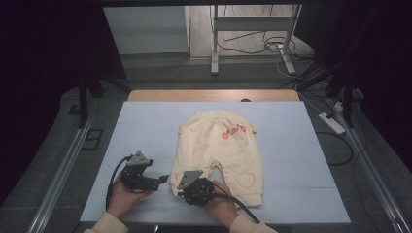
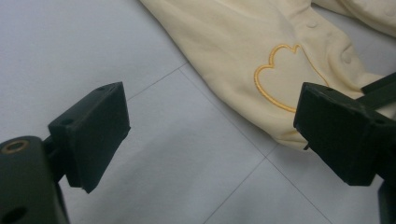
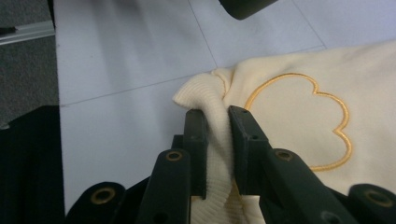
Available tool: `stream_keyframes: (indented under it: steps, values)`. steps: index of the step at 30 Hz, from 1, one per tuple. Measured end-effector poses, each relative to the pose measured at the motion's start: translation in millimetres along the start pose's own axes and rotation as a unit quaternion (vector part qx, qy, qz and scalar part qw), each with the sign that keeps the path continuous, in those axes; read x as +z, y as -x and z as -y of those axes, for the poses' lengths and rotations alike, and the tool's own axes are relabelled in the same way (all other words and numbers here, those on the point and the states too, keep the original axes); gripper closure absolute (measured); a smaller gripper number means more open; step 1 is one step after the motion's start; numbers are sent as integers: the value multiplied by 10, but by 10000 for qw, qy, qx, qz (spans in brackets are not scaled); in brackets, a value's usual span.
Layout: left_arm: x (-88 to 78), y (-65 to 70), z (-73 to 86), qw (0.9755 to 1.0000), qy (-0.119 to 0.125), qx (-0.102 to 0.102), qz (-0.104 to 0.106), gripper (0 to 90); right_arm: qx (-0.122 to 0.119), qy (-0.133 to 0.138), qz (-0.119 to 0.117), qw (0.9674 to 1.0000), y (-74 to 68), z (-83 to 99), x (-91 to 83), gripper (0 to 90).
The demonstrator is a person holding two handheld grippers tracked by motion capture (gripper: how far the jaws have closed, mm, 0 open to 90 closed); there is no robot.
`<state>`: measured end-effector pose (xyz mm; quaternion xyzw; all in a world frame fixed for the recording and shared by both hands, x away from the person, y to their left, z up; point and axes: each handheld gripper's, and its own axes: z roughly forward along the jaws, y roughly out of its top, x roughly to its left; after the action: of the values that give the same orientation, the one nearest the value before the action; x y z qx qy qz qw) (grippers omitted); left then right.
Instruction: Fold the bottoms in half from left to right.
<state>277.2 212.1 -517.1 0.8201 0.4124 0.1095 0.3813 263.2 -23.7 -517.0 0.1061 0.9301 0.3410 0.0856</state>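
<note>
A pair of pale yellow baby trousers (image 1: 221, 148) lies flat on the light blue mat (image 1: 145, 126), waistband away from the person and legs toward them. The right gripper (image 3: 217, 135) has its jaws pressed together on the ribbed cuff (image 3: 205, 93) of the trouser leg on the left in the high view, the knit bunching up between the pads. The left gripper (image 1: 163, 179) hovers just beside that leg with its jaws spread and nothing between them; its own view looks across bare mat at the hem and an embroidered heart outline (image 2: 280, 77). The step in hand looks like securing the leg's end, probably to fold the trousers. The next move likely calls for the left gripper to take a second hold, or for the right to lift the cuff without dragging the garment. The pinched leg's hem sits under the right gripper in the high view, and how many cloth layers the pads hold cannot be told.
</note>
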Motion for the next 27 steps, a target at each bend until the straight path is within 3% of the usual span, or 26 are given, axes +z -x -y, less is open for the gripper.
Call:
stream_keyframes:
  steps: [7,13,27]
  values:
    - [17,-20,-46,10000,28,-42,15,123,103,116,-127,9998,21,2,-86,781]
    - [65,-35,-182,9999,109,-4,88,143,129,128,-170,9997,28,18,-90,781]
    - [304,-176,-493,9999,44,-6,118,152,158,169,-177,9996,22,15,-103,781]
